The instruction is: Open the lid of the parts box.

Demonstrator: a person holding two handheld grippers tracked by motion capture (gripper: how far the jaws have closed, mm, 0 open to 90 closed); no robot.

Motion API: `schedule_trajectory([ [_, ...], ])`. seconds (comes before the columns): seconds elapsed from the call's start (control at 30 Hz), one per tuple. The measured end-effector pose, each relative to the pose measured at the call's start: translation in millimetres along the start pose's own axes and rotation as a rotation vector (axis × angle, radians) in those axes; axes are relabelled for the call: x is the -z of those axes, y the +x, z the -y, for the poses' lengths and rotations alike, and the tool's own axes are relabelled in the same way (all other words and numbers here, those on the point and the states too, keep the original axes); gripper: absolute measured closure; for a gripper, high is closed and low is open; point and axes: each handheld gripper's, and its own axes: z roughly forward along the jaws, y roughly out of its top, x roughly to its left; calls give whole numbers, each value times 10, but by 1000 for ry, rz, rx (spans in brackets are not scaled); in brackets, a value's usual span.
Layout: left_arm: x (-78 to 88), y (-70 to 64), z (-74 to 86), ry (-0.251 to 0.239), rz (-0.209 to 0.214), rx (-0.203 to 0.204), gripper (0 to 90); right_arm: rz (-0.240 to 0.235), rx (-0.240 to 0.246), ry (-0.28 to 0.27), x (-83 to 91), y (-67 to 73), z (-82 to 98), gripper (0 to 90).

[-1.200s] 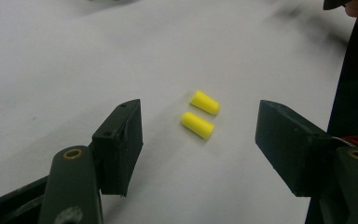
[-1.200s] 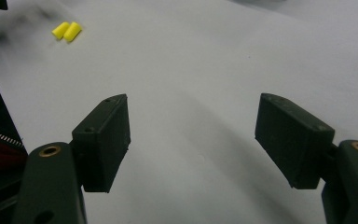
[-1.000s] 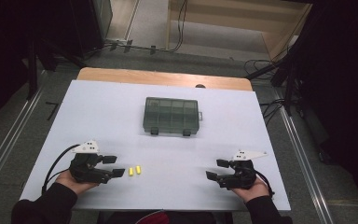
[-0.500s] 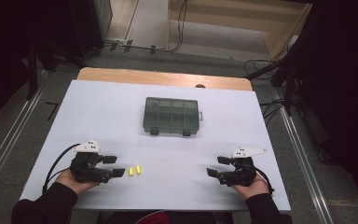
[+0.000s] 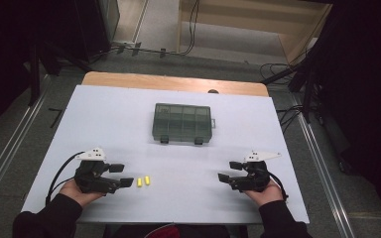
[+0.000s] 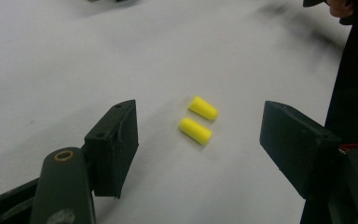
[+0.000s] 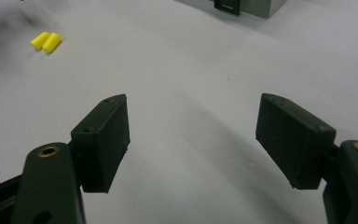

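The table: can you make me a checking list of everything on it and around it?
Surface: white table, wooden strip at the far edge.
Job's things: two yellow earplugs side by side, just ahead of the left gripper.
Clutter: closed grey compartment box mid-table.
Grippers: left gripper's jaws have just been opening, nothing between them; right gripper open, empty.
Cables: black cable trailing from the left gripper.
Surroundings: grey floor, wires on the floor.

The right gripper (image 7: pixel 193 140) is holding its two black jaws wide apart over bare white table (image 7: pixel 205 60). Two yellow earplugs (image 7: pixel 46 41) are lying side by side at upper left; a grey box's (image 7: pixel 256 7) edge is showing at top.
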Motion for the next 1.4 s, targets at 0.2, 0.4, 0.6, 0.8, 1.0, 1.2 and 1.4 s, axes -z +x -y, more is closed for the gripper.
schedule_trajectory([
  [0.2,-4,8,-4,14,0,-3,242,8,-12,-17,-49,-67,-73,245],
  [0.4,-4,10,-13,15,-3,-2,209,10,-16,-23,-84,-105,-111,245],
  [0.6,-10,12,-24,19,-8,2,159,7,-27,-36,-80,-110,-139,246],
  [0.8,-5,9,-29,21,-8,0,157,13,-22,-38,-98,-153,-206,245],
  [1.0,-4,9,-29,19,-6,-2,157,16,-15,-36,-126,-192,-284,246],
  [1.2,0,3,-33,19,-12,-10,161,21,-14,-36,-159,-231,-353,246],
  [1.4,-4,0,-32,23,-4,-8,162,23,13,-46,-196,-234,-420,246],
])
